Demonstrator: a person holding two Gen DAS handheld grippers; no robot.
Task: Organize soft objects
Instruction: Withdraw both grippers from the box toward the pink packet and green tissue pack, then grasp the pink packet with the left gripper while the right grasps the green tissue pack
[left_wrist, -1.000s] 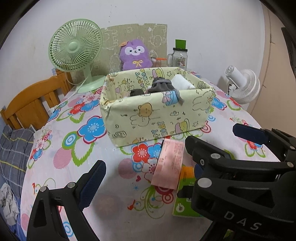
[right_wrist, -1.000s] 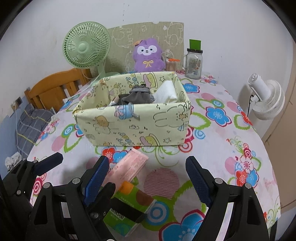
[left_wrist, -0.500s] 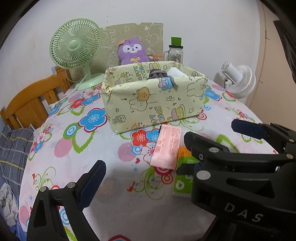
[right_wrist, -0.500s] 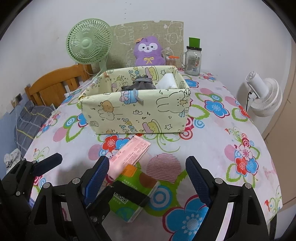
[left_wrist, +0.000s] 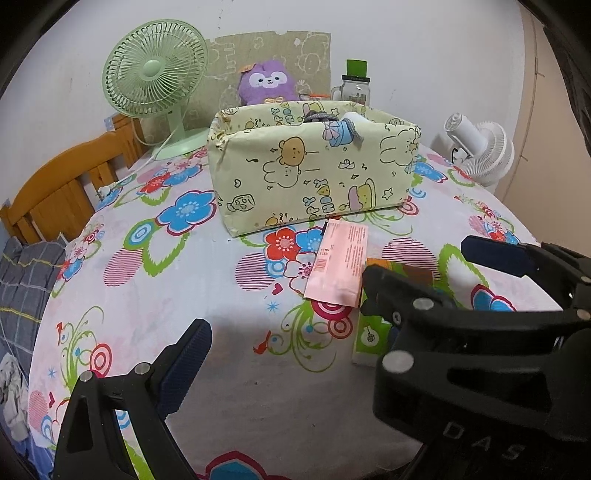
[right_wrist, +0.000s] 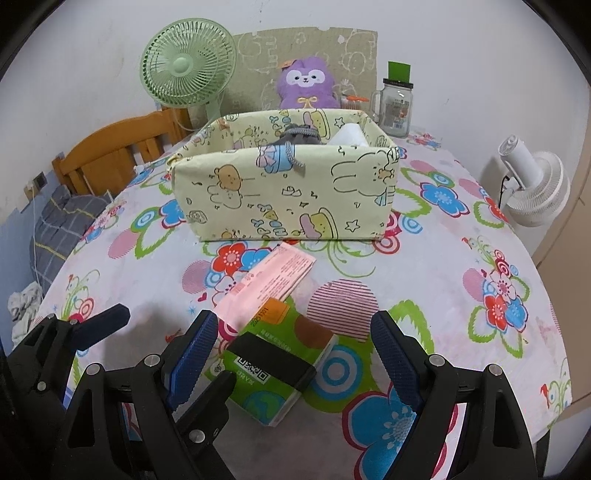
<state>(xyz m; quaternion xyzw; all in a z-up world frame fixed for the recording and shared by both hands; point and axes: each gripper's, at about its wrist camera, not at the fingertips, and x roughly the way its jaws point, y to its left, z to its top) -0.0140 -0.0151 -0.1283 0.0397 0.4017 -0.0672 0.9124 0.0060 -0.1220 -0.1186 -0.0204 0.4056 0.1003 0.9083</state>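
Note:
A yellow cartoon-print fabric box (left_wrist: 314, 177) (right_wrist: 288, 192) stands mid-table, holding a grey cloth item (right_wrist: 299, 134) and a white soft item (right_wrist: 349, 134). In front of it lie a pink tissue pack (left_wrist: 341, 260) (right_wrist: 269, 280) and a green tissue pack (right_wrist: 280, 365) (left_wrist: 367, 336), the pink one overlapping the green. My right gripper (right_wrist: 291, 358) is open, its jaws on either side of the green pack. My left gripper (left_wrist: 328, 306) is open and empty, just left of the packs.
A purple plush (right_wrist: 306, 86), a green fan (right_wrist: 188, 68) and a glass jar (right_wrist: 397, 107) stand at the table's back. A white fan (right_wrist: 532, 184) is off the right edge. A wooden chair (left_wrist: 62, 188) and grey bedding (left_wrist: 22, 280) are to the left.
Both grippers have drawn back and lowered toward the table's front; the box looks farther away and the green pack now lies between my right jaws.

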